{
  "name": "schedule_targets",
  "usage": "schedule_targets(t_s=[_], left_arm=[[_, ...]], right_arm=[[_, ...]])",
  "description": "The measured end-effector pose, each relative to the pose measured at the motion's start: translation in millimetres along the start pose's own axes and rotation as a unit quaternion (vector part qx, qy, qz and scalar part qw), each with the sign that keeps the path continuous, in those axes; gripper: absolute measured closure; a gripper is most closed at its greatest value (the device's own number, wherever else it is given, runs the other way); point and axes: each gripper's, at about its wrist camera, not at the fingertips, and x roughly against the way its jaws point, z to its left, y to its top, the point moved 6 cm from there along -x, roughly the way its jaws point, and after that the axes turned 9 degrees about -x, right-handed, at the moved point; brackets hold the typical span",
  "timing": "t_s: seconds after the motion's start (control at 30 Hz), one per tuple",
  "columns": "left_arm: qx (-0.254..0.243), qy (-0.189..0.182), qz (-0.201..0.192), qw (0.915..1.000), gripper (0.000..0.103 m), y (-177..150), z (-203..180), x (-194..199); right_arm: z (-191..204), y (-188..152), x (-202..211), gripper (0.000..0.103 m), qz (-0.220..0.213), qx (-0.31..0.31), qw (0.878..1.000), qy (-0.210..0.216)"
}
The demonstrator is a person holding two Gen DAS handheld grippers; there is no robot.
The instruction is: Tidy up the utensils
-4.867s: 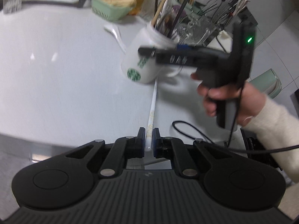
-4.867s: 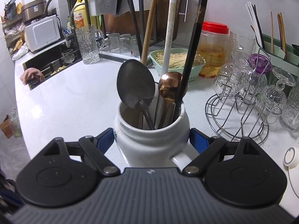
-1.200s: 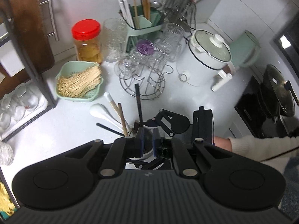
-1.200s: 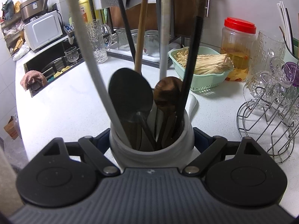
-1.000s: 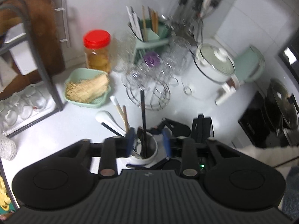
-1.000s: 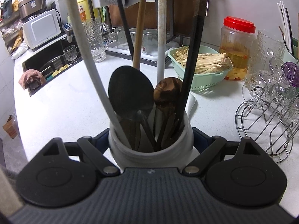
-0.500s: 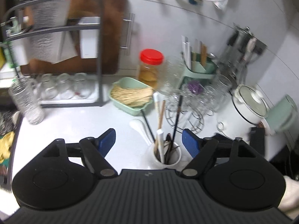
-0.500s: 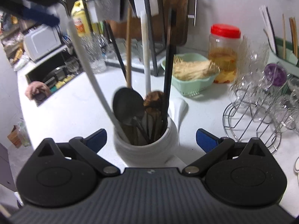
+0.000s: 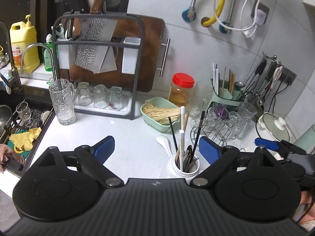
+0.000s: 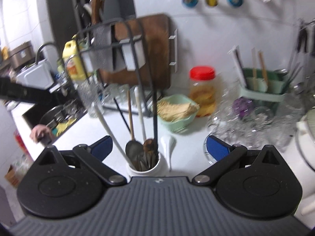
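A white mug [image 9: 177,170] stands on the counter, holding a long white handle, a wooden spoon, dark sticks and metal spoons. It shows below and between the blue pads of my left gripper [image 9: 156,150]. Those jaws are opening, well above the mug and clear of it, with nothing between them. In the right wrist view the same mug [image 10: 146,170] sits low in the middle. My right gripper [image 10: 158,147] is wide open above it and touches nothing. A white ceramic spoon [image 9: 164,140] lies on the counter behind the mug. One right gripper finger [image 9: 265,144] shows at the right.
A green basket of noodles [image 9: 157,116], a red-lidded jar [image 9: 182,90] and a wire rack of glasses [image 9: 220,120] stand behind the mug. A knife and board rack [image 9: 98,59] stands at the back left, beside the sink [image 9: 17,122]. A lidded pot [image 9: 275,125] is at the right.
The left gripper let go of the long white handle, which now stands in the mug, and drew back. The right gripper opened off the mug and rose.
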Motion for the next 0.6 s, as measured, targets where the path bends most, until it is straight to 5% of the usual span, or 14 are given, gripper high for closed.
schedule_targets(t_s=[0.6], left_arm=[[-0.029, 0.0, -0.013, 0.9995, 0.008, -77, -34, 79]], right_arm=[[43, -43, 98, 0.0, -0.056, -0.054, 0.995, -0.06]])
